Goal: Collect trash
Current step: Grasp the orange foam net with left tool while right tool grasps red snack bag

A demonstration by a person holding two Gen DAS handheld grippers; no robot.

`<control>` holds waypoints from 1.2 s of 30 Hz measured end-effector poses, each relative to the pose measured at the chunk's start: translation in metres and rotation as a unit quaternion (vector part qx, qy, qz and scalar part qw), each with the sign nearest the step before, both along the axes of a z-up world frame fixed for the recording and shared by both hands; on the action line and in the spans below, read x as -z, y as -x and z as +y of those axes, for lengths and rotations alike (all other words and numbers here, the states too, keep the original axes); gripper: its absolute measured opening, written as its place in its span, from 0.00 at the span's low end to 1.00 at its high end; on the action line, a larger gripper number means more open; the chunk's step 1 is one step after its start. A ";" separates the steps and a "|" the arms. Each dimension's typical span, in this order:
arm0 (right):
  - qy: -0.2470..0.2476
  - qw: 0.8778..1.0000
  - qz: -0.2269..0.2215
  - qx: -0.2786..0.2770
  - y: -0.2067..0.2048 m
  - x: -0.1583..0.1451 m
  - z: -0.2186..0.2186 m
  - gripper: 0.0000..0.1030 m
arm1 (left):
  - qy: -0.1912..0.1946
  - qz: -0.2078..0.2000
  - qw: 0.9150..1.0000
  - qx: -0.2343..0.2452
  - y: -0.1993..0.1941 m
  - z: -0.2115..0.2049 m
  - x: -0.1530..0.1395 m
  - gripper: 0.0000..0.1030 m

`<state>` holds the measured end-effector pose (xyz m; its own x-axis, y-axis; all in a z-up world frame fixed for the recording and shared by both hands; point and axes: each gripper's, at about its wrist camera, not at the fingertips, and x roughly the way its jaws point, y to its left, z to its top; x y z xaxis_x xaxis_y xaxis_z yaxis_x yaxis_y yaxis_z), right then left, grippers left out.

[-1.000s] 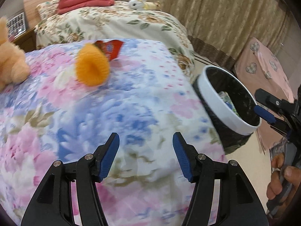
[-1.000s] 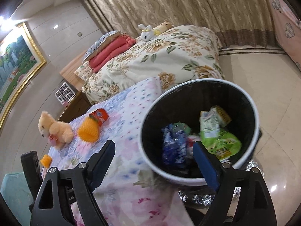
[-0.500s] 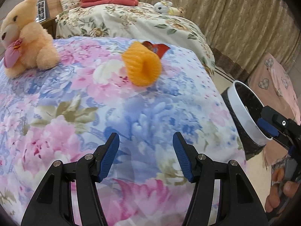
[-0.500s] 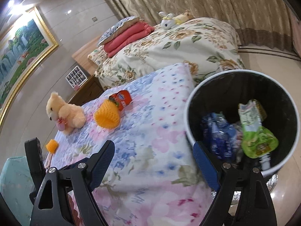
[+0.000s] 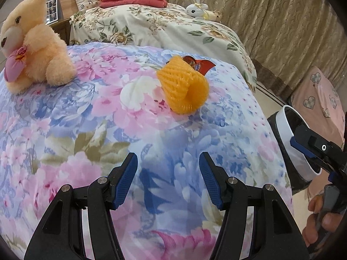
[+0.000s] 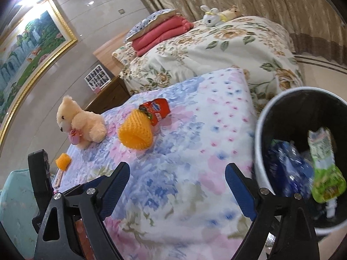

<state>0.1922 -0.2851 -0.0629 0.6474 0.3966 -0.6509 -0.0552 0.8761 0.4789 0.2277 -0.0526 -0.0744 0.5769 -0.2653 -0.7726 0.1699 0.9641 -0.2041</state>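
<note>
Both my grippers hang over the quilt (image 5: 91, 134), empty. My left gripper (image 5: 168, 181) sits half-spread; my right gripper (image 6: 176, 189) has just been opening wider, nothing between its jaws, I'd guess for the bulky foam net (image 5: 183, 87) straight ahead of both. It's orange, soft, ribbed mesh, rolled into a cup. Just behind it lies a crinkly red wrapper (image 6: 157, 110). The bin (image 6: 260, 130), round, white-rimmed, black-lined, stands right of my right gripper, handy for drops.
</note>
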 end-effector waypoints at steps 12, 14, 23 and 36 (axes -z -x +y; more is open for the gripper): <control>0.001 1.000 0.009 -0.023 -0.047 0.009 0.014 0.88 | -0.005 -0.009 1.000 0.005 -0.042 -0.007 -0.004 0.58; 0.003 1.000 0.011 -0.026 -0.054 0.011 0.015 0.88 | -0.009 -0.013 1.000 0.011 -0.049 -0.012 -0.005 0.58; 0.003 0.999 0.022 -0.038 -0.082 0.020 0.027 0.88 | 0.013 -0.004 0.999 0.032 -0.078 -0.010 0.006 0.14; 0.019 0.998 0.028 -0.053 -0.127 0.041 0.067 0.88 | 0.026 -0.009 0.999 -0.023 -0.062 0.051 0.006 0.12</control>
<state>0.3195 -0.2176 -0.1042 0.5651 0.4352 -0.7009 -0.1226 0.8844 0.4503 0.2899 -0.0017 -0.0807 0.6025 -0.2778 -0.7482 0.1306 0.9591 -0.2510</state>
